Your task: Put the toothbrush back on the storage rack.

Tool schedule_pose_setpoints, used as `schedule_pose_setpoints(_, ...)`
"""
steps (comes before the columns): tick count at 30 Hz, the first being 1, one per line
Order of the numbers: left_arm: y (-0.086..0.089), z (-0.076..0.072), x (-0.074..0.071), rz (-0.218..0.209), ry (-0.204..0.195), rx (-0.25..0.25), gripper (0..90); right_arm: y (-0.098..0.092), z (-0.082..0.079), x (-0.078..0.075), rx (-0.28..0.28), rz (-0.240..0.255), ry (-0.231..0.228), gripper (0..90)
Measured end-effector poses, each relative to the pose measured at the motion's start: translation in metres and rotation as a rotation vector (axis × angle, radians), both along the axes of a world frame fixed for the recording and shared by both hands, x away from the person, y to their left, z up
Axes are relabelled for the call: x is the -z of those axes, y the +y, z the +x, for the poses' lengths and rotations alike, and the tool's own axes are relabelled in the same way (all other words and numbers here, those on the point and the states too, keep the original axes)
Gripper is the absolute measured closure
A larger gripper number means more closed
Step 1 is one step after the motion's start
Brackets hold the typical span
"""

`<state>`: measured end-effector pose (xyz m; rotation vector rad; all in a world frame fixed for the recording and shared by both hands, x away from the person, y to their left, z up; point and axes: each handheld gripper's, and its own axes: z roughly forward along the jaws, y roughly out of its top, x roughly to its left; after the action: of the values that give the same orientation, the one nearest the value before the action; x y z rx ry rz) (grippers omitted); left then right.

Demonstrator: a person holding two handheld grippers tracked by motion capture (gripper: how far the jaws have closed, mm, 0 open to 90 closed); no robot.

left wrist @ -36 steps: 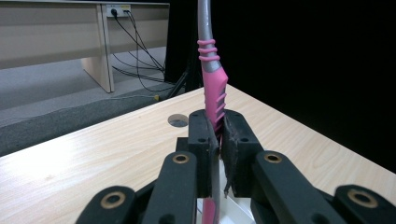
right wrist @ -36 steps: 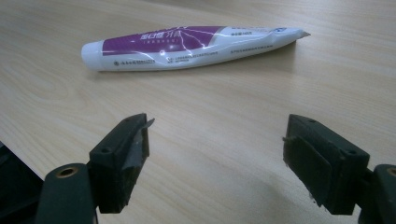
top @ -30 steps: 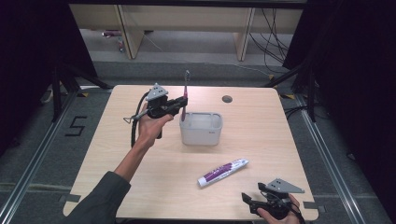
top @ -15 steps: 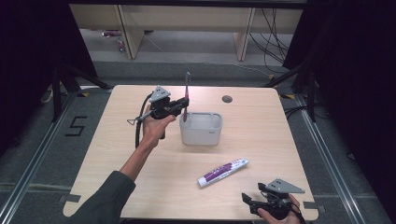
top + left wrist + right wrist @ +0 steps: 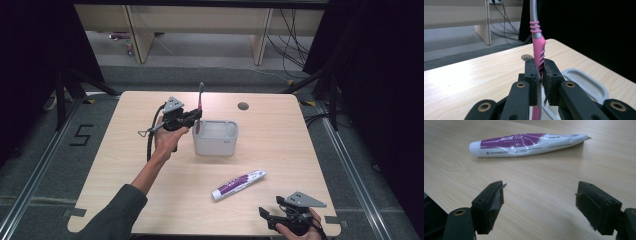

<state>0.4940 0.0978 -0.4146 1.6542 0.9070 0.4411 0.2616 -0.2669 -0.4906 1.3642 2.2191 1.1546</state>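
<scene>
In the high view, the left gripper (image 5: 196, 116) was held above the far-left part of the wooden table (image 5: 150, 190), its jaws clenched on a toothbrush (image 5: 200, 100) that stood upright, the grey end pointing up and the pink grip at the jaws. Just beyond the jaw tips, to that gripper's right, sat a grey rectangular holder (image 5: 216, 138) with an open top; the lower end of the toothbrush reached down at its near-left corner, though whether it touched the rim could not be told. The person's left hand (image 5: 167, 140) and dark sleeve (image 5: 112, 215) came up from the bottom edge. A small dark round hole (image 5: 243, 106) lay in the table beyond the holder. The right gripper (image 5: 267, 216) rested low at the table's near edge, jaws spread, with a white and purple toothpaste tube (image 5: 239, 184) lying flat on the table ahead of it, well apart from the holder.

In the left gripper view, the two black jaws pressed together on the pink ribbed grip of the toothbrush (image 5: 538, 47), whose grey neck rose straight up out of the top. To the right of the jaws and below them lay the pale rim of the holder (image 5: 586, 82).

In the right gripper view, the jaws stood wide apart with nothing between them, close above the table (image 5: 539, 202). The toothpaste tube (image 5: 526, 143) lay crosswise ahead of them, its cap end to the left and its crimped end to the right.
</scene>
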Motion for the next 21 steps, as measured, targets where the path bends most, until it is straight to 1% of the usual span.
schedule_pose_setpoints(5, 0.001, 0.0, 0.006, 0.017, 0.012, -0.001, 81.8, 0.0, 0.0, 0.0, -0.002, -0.001, 0.001, 23.0)
schedule_pose_setpoints(8, 0.001, 0.0, 0.008, 0.028, 0.01, 0.001, 81.8, 0.0, 0.0, 0.001, -0.004, -0.001, 0.0, 23.0)
schedule_pose_setpoints(11, 0.0, -0.001, 0.008, 0.027, 0.013, -0.003, 81.8, 0.0, 0.0, 0.0, -0.003, 0.0, 0.001, 23.1)
schedule_pose_setpoints(12, 0.0, -0.002, 0.009, 0.04, 0.01, -0.003, 81.8, 0.0, 0.0, 0.001, -0.005, -0.002, -0.002, 23.0)
schedule_pose_setpoints(13, -0.001, -0.002, 0.01, 0.043, 0.008, -0.005, 81.8, 0.0, 0.0, 0.0, -0.003, -0.002, 0.0, 23.0)
schedule_pose_setpoints(14, -0.001, -0.002, 0.011, 0.044, 0.012, -0.003, 81.8, 0.0, 0.0, 0.0, -0.002, -0.003, -0.001, 23.0)
schedule_pose_setpoints(15, -0.002, -0.002, 0.014, 0.045, 0.014, 0.0, 81.7, 0.001, 0.0, 0.001, -0.008, 0.01, 0.0, 23.0)
schedule_pose_setpoints(17, -0.003, -0.003, 0.017, 0.054, 0.022, -0.003, 81.8, 0.001, 0.0, 0.001, -0.004, 0.009, -0.006, 23.1)
schedule_pose_setpoints(19, -0.003, -0.003, 0.019, 0.052, 0.025, -0.005, 81.7, 0.0, 0.0, 0.001, -0.008, 0.004, 0.001, 23.0)
schedule_pose_setpoints(20, -0.003, -0.003, 0.021, 0.054, 0.031, -0.003, 81.8, 0.002, 0.0, 0.001, -0.001, 0.013, 0.013, 23.0)
schedule_pose_setpoints(21, -0.003, -0.003, 0.021, 0.064, 0.032, -0.004, 81.7, 0.002, -0.001, 0.001, 0.002, 0.016, 0.019, 23.0)
